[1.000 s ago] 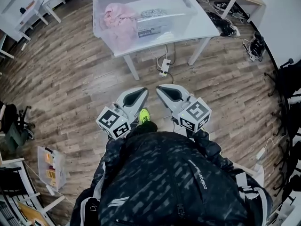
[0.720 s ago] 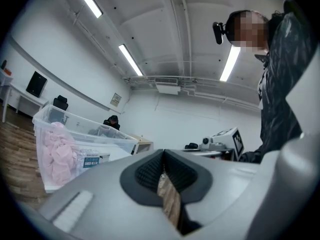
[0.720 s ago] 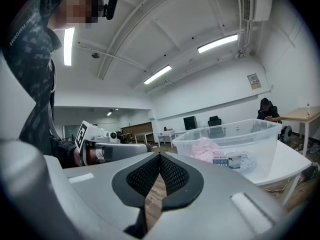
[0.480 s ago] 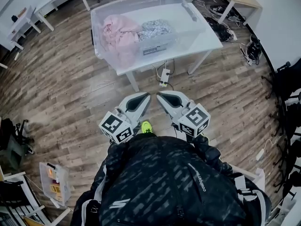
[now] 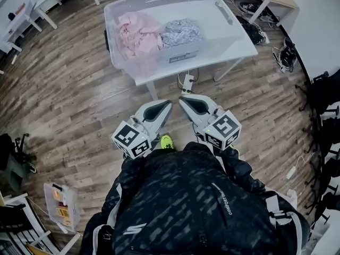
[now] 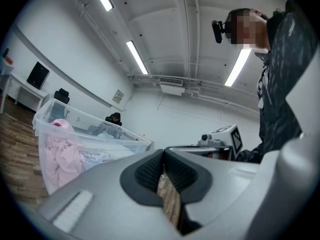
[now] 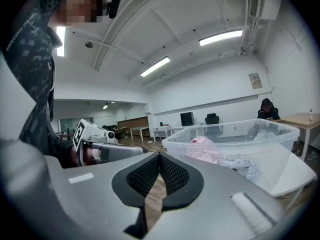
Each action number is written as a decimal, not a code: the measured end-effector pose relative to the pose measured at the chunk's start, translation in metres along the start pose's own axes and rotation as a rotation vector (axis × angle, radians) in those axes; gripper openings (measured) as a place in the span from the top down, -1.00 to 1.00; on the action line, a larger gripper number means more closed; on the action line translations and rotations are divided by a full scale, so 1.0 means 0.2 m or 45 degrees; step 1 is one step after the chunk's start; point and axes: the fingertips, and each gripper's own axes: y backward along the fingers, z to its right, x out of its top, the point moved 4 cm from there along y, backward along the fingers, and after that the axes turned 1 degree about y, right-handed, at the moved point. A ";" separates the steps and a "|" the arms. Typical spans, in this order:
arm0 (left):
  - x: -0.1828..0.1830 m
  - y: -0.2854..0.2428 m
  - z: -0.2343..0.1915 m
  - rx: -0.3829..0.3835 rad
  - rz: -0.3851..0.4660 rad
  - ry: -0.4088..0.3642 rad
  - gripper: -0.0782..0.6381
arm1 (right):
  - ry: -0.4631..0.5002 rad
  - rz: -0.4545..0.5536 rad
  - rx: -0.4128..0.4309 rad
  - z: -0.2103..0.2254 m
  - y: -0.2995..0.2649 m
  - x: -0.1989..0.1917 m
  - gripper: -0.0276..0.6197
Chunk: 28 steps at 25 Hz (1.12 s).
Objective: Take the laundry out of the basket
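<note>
A clear plastic basket (image 5: 114, 31) stands on a white table (image 5: 239, 39) ahead of me. Inside lie a pink garment (image 5: 139, 33) and a grey patterned garment (image 5: 180, 32). My left gripper (image 5: 168, 103) and right gripper (image 5: 181, 100) are held side by side over the wooden floor, short of the table, tips nearly meeting. Both are shut with nothing between the pads. The left gripper view has the pink garment (image 6: 62, 154) in the basket (image 6: 45, 115) at left. In the right gripper view the pink garment (image 7: 204, 149) and the grey one (image 7: 243, 164) show through the basket wall (image 7: 280, 139).
A power strip (image 5: 186, 82) and cables lie on the floor under the table. More cables and shoes sit at the right (image 5: 289, 54). A small box of items (image 5: 59, 206) rests at lower left. White desks (image 5: 32, 9) line the far left.
The table and basket have drawn nearer and slid lower in the head view as both grippers advanced towards them together. Both stayed shut.
</note>
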 end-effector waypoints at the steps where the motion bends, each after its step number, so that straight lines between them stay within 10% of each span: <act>1: 0.01 0.00 -0.02 0.002 0.006 0.003 0.76 | 0.003 -0.002 -0.002 0.01 -0.01 0.01 0.91; 28: 0.46 -0.67 -0.59 0.086 0.056 -0.134 0.76 | 0.100 0.104 0.065 0.82 -0.36 0.36 0.91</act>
